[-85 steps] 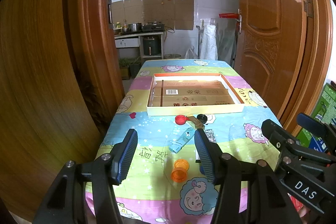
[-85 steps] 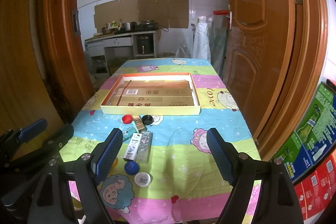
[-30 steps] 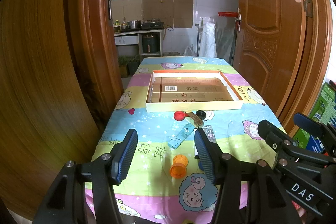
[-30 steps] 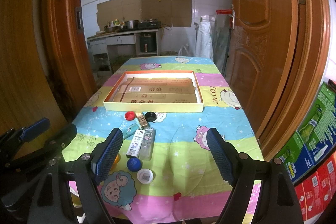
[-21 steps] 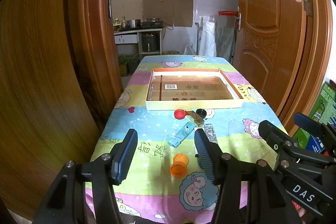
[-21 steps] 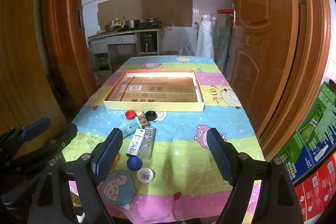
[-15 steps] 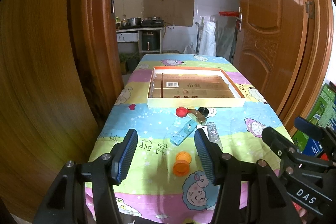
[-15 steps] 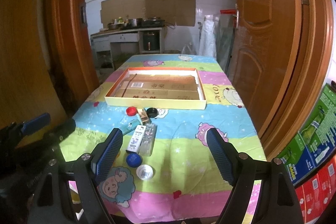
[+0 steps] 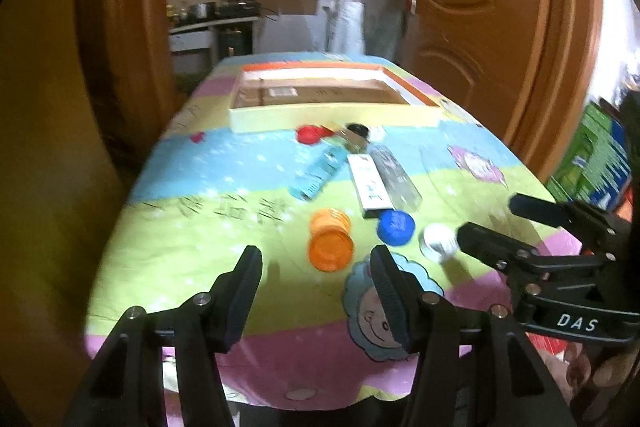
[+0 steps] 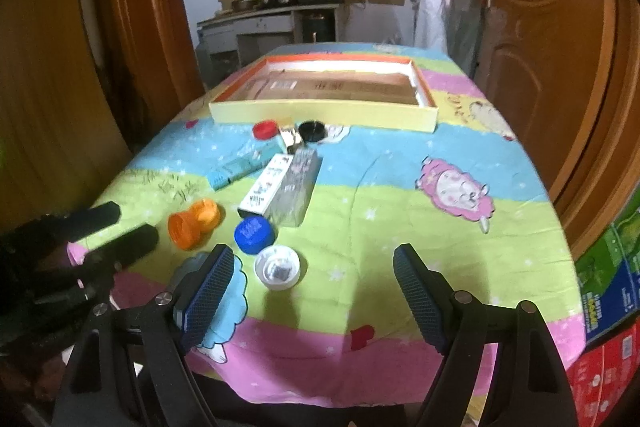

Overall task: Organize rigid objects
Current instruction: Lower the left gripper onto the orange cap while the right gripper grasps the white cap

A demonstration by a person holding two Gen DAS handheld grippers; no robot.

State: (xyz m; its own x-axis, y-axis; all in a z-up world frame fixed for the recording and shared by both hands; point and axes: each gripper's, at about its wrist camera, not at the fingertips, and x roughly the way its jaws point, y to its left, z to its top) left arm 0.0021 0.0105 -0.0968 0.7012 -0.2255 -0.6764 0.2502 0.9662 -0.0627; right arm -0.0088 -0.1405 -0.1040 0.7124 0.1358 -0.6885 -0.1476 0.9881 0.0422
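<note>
Small objects lie scattered on the colourful tablecloth: an orange cup (image 9: 330,244) (image 10: 193,217) on its side, a blue cap (image 9: 395,226) (image 10: 254,234), a white cap (image 9: 438,240) (image 10: 279,267), a white box (image 9: 369,185) (image 10: 266,184), a clear box (image 10: 297,185), a teal box (image 9: 319,172) (image 10: 236,167), a red cap (image 9: 308,134) (image 10: 265,129) and a black cap (image 10: 312,129). Behind them stands a shallow cardboard tray (image 9: 332,116) (image 10: 324,113). My left gripper (image 9: 316,277) hovers open just short of the orange cup. My right gripper (image 10: 314,281) hangs open near the white cap. Both are empty.
Wooden doors stand close on both sides of the table (image 10: 400,227). Green and red cartons (image 10: 608,291) are stacked to the right of the table. A kitchen counter (image 10: 276,15) with pots lies beyond the far end.
Both grippers have dropped and tilted down toward the near end of the table, so the scattered objects now look larger and closer. Neither gripper's jaws have changed.
</note>
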